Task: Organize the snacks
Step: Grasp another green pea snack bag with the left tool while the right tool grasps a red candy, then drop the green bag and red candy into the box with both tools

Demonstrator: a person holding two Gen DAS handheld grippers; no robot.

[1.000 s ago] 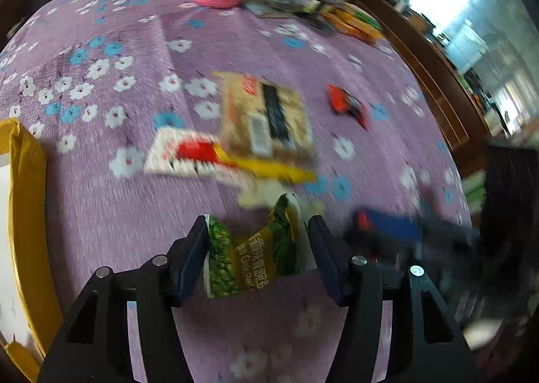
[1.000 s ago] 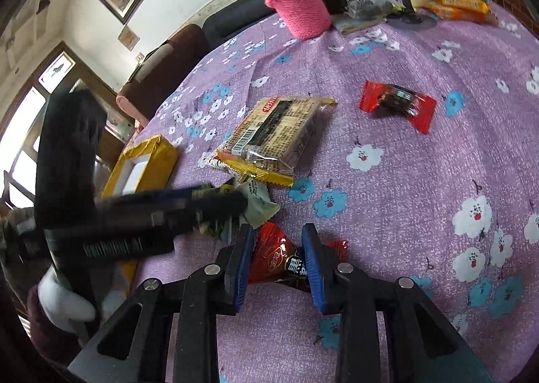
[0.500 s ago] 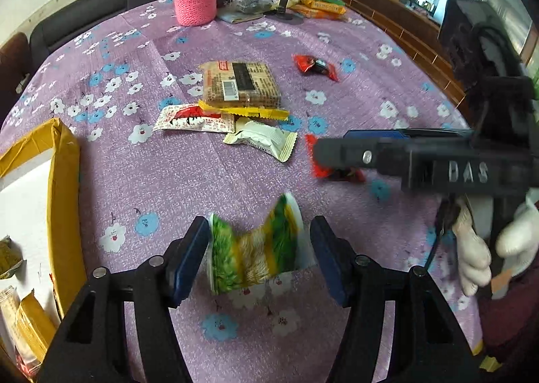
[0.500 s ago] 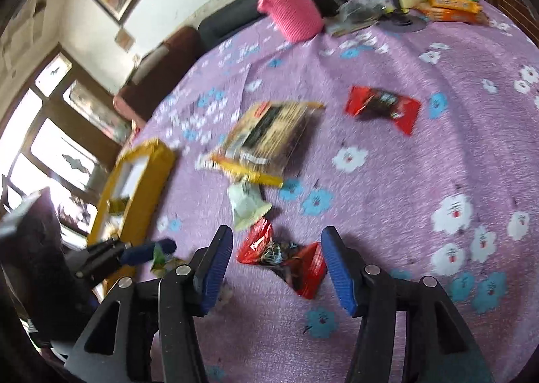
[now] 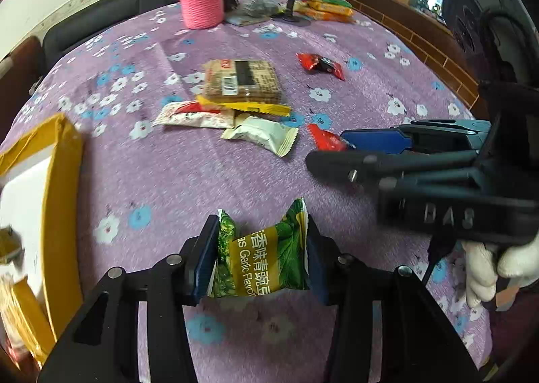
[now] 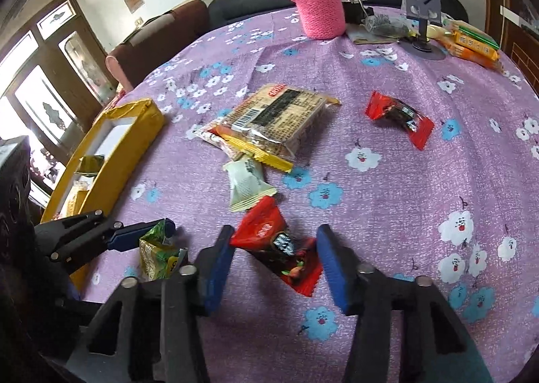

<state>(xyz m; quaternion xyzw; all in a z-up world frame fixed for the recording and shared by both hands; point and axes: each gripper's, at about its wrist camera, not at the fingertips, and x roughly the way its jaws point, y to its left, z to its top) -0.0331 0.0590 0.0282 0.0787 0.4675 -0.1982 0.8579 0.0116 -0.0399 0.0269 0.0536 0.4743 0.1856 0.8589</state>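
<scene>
My left gripper [image 5: 261, 255] is shut on a green and yellow pea snack packet [image 5: 261, 256], held just above the purple flowered tablecloth [image 5: 168, 187]. The packet also shows in the right wrist view [image 6: 158, 249]. My right gripper [image 6: 273, 265] is open, its jaws on either side of a red snack packet [image 6: 279, 248] that lies on the cloth. The yellow box [image 6: 118, 143] with several snacks inside sits at the left; it also shows in the left wrist view [image 5: 62, 201]. A pile of loose snacks [image 6: 269, 120] lies mid-table, a white packet [image 6: 246, 184] beside it.
Another red packet [image 6: 401, 116] lies to the right. A bottle in a pink knitted sleeve [image 6: 318, 2], a phone stand [image 6: 422, 8] and orange packets [image 6: 471, 42] stand at the far edge. A dark sofa runs behind the table.
My right gripper opened and let go of the red packet, which now lies on the cloth. My left gripper pulled back toward the box with the green packet.
</scene>
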